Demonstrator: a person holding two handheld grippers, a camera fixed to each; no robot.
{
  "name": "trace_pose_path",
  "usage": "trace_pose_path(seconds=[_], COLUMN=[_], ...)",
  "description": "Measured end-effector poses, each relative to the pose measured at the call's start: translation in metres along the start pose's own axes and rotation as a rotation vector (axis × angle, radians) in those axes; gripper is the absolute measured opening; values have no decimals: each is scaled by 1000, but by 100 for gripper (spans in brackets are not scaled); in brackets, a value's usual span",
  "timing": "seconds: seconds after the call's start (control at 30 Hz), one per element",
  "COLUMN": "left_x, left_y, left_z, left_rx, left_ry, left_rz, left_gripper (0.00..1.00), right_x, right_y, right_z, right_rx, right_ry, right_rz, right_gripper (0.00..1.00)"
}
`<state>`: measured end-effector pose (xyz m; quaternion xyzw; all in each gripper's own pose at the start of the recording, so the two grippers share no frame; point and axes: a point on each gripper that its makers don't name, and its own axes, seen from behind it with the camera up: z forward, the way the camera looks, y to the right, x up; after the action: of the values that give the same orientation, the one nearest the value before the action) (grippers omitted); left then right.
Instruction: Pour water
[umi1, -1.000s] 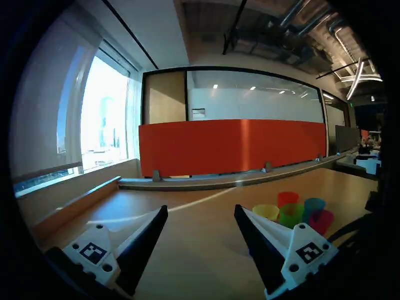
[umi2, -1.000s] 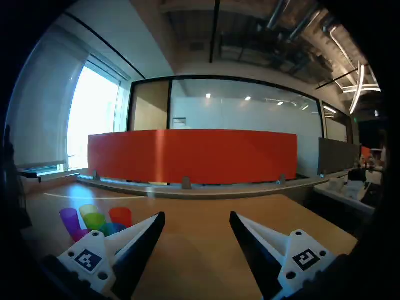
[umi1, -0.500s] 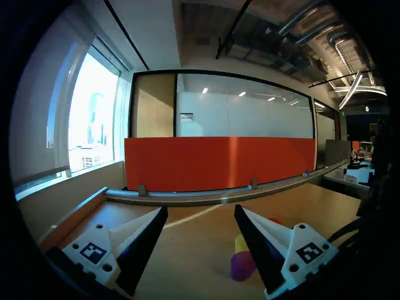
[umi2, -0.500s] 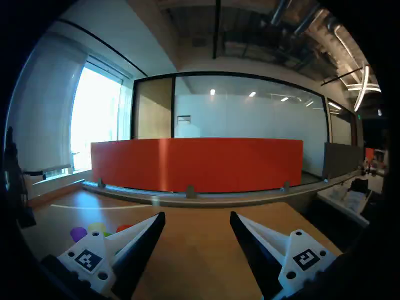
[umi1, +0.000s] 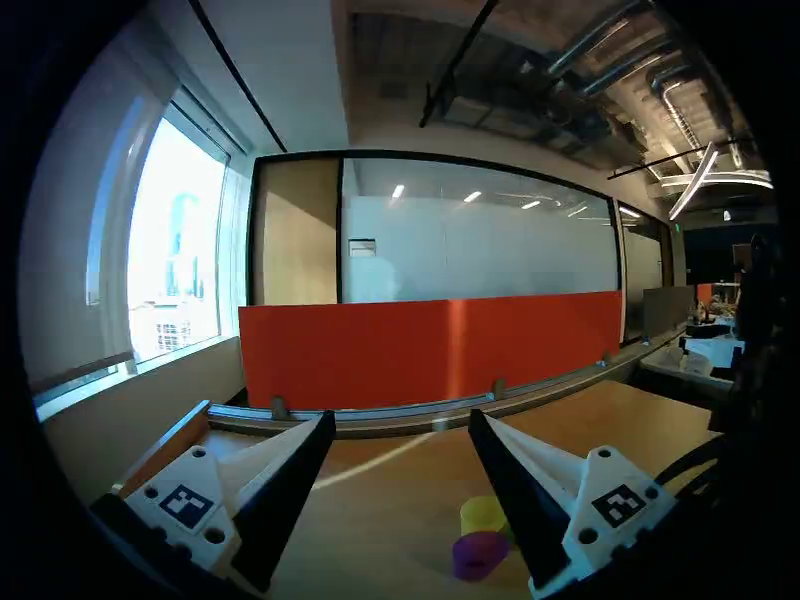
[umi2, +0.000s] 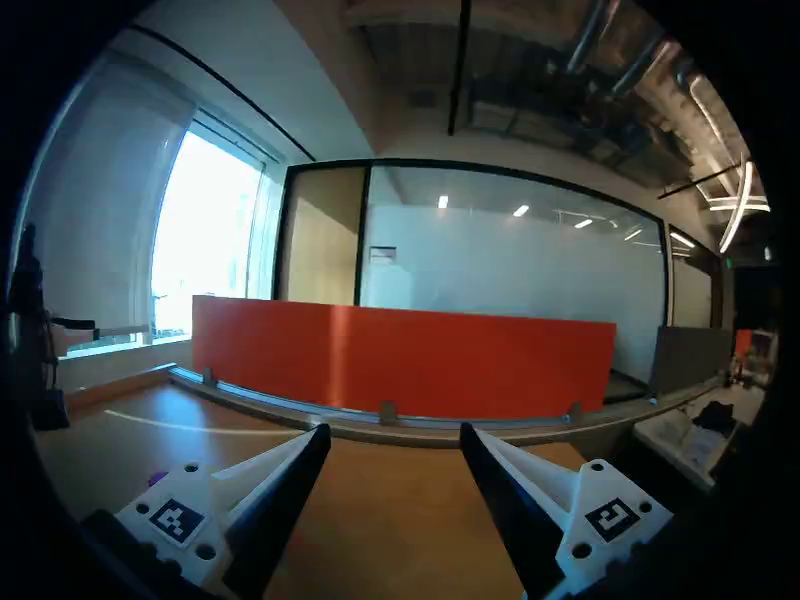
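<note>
The left gripper and right gripper gape empty over a wooden surface.
A purple plastic cup and a yellow plastic cup sit beside one left-gripper finger.

Open-plan office. A long wooden desk ends at an orange partition mounted along its far edge. Behind the partition stands a glass-walled room. To the left of the partition, a tall window looks out on city towers. Above it run exposed ceiling pipes and a linear lamp. To its right stand further desks.
</note>
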<state>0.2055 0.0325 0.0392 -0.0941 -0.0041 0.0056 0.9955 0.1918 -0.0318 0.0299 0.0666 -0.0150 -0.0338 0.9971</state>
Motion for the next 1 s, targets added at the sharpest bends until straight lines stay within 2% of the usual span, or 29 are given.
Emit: trace_pose_path(seconds=[0.3, 0.5, 0.7, 0.8, 1.0], left_x=[3, 2, 3, 1, 2], left_y=[10, 23, 40, 45, 52], left_z=[5, 6, 4, 4, 7], left_rx=[-64, -124, -199, -222, -255], left_ry=[0, -15, -19, -28, -27], left_rz=[0, 2, -24, -36, -35], left_gripper=[99, 99, 99, 99, 99], right_x=[2, 9, 15, 15, 13], right_y=[-12, -33, -59, -67, -70], right_z=[6, 4, -4, -6, -5], right_rx=[62, 181, 315, 351, 380], right_ry=[-7, 6, 15, 15, -8], right_rz=[-18, -7, -45, -64, -45], right_gripper=[100, 100, 100, 100, 100])
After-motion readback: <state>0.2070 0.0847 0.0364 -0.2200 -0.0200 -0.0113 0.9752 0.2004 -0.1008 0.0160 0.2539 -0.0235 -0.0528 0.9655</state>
